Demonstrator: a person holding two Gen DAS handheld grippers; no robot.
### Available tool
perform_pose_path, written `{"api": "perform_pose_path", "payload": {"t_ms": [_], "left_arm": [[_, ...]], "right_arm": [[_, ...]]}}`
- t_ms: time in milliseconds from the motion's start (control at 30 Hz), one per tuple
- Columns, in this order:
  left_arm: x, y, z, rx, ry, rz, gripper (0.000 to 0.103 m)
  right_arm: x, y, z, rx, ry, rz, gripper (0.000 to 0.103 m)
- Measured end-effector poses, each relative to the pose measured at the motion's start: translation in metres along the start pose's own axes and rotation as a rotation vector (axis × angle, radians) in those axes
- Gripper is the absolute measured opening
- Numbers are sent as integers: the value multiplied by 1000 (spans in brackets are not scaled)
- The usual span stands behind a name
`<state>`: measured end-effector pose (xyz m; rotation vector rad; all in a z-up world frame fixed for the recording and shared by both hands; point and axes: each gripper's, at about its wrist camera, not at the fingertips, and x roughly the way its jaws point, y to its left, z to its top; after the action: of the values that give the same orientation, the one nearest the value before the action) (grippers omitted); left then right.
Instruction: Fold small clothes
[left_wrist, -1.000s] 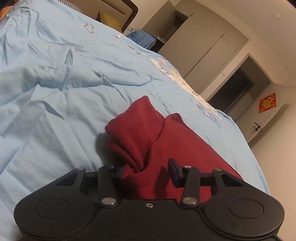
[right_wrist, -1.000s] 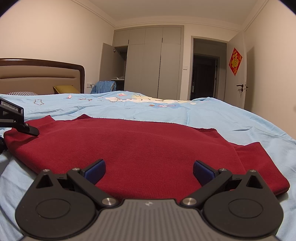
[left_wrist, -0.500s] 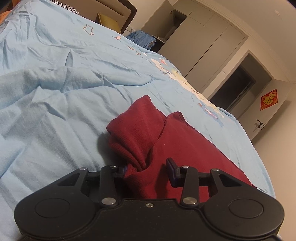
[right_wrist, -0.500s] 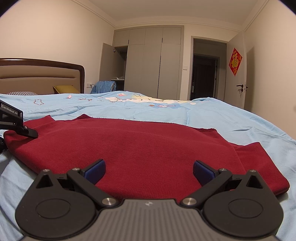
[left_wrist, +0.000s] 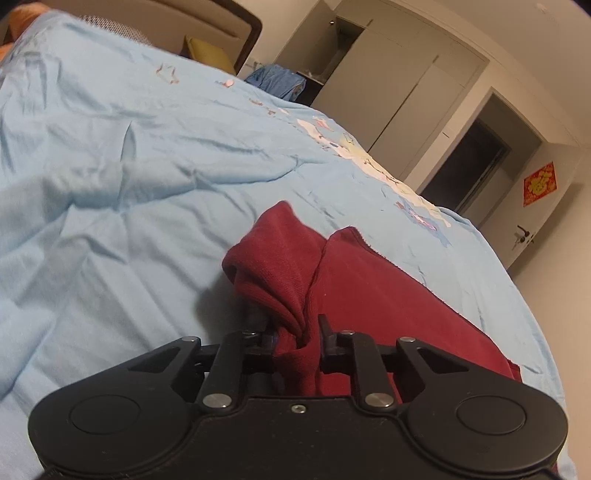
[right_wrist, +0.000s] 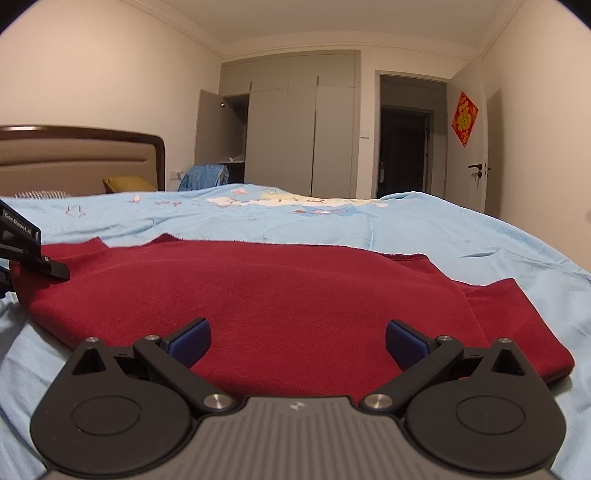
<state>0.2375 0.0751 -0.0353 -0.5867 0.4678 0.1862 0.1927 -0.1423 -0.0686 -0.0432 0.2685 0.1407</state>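
A dark red garment (right_wrist: 288, 288) lies spread on the light blue bedsheet (right_wrist: 424, 229). In the left wrist view its near end (left_wrist: 280, 266) is bunched and lifted, and my left gripper (left_wrist: 297, 338) is shut on that fold of red cloth. The right gripper (right_wrist: 297, 338) is open, its blue-padded fingers (right_wrist: 192, 338) resting low over the garment's near edge with cloth lying flat between them. The left gripper's black body (right_wrist: 26, 247) shows at the far left of the right wrist view, at the garment's left end. A sleeve (right_wrist: 517, 321) lies at the right.
The bedsheet (left_wrist: 129, 184) is wrinkled and stretches wide to the left of the garment. A headboard (right_wrist: 81, 158) and a yellow pillow (right_wrist: 125, 182) stand at the far end. Grey wardrobes (right_wrist: 295, 129), a dark doorway (right_wrist: 404, 151) and a door (right_wrist: 476, 155) are beyond the bed.
The left gripper's fingers have drawn closer together on the red fold and the view has tilted slightly. The right gripper has not moved.
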Motion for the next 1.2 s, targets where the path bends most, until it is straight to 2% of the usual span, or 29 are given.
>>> {"api": "perform_pose_path", "payload": {"t_ms": [200,333,433,533,667,800,900,967,1100,1200], "left_arm": [[-11,-39,20,144,-50,-54,18],[-20,-84,29,270,-83,-133,17],[-29,-129,25,388,-102,-220,17],[-35,-174,7,493,-100,-319,17],[-37,-221,-30,595,-41,-449,17],[-31,-247,-72,685,65,-527,17],[-21,-249,-101,747,154,-525,19],[-17,-243,-111,751,189,-519,19],[-13,-224,-112,726,242,-544,36],[-18,-220,-109,727,228,-560,51]], "right_arm": [[-26,-22,0,112,-51,-19,103],[-42,-39,6,154,-110,-94,103],[-60,-59,10,224,-192,-259,103],[-74,-83,10,307,-245,-427,103],[-84,-114,2,370,-260,-594,103],[-86,-143,-9,473,-233,-637,103],[-82,-159,-16,540,-218,-619,103],[-78,-162,-21,550,-209,-608,103],[-73,-169,-27,563,-188,-595,103],[-70,-171,-29,571,-177,-593,103]]}}
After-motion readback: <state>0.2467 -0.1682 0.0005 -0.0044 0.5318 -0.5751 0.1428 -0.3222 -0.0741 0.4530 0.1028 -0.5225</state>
